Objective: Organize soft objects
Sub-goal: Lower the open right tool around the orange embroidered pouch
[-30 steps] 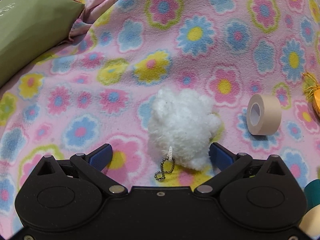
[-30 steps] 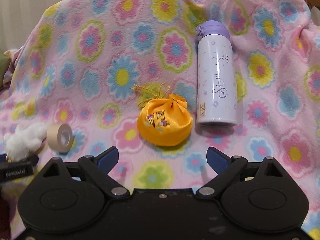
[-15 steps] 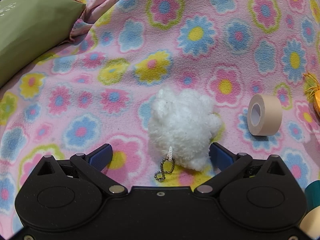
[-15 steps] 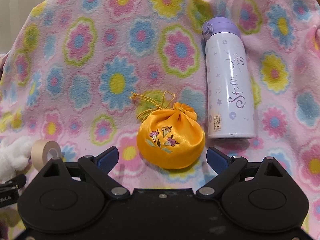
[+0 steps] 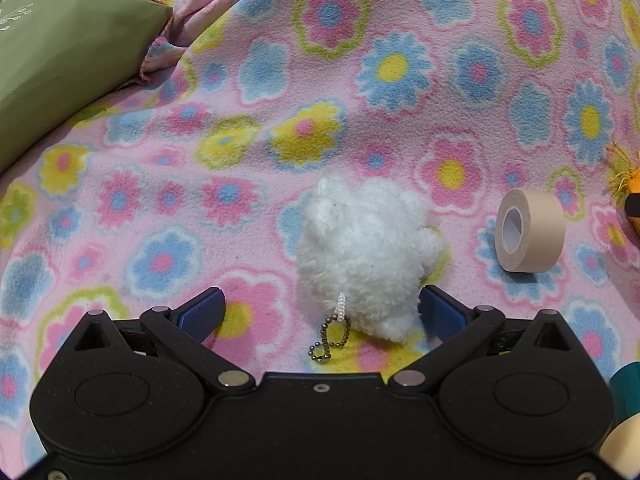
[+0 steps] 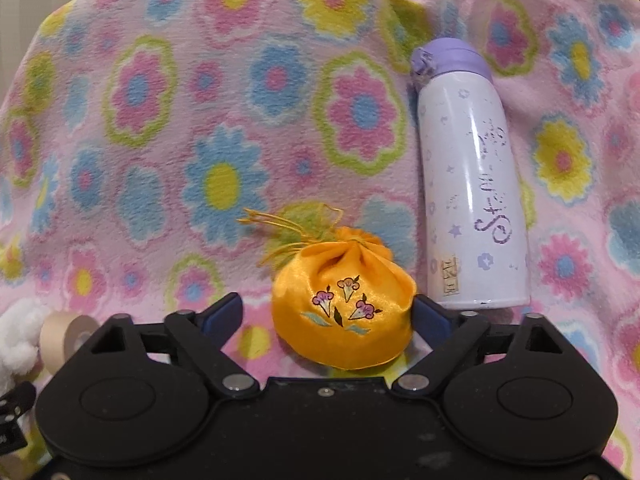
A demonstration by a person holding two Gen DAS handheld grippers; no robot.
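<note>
A white fluffy plush (image 5: 368,256) with a ball chain lies on the flowered blanket (image 5: 280,80). My left gripper (image 5: 320,308) is open around its near end, the plush close against the right finger. An orange satin pouch (image 6: 344,304) with embroidered flowers sits between the fingers of my right gripper (image 6: 326,314), whose jaws are closing. The right finger (image 6: 430,316) is at the pouch's side; blanket still shows between the pouch and the left finger (image 6: 224,312). The pouch's edge (image 5: 634,196) also shows at the far right of the left wrist view.
A beige tape roll (image 5: 528,232) stands right of the plush. A white bottle (image 6: 468,200) with a purple lid lies right of the pouch. A green cushion (image 5: 60,60) rests at the blanket's back left. A teal and cream object (image 5: 626,400) sits at the lower right.
My right gripper moved forward over the blanket until the orange pouch came between its fingers, and the fingers have drawn closer together. The left gripper and the plush stayed put.
</note>
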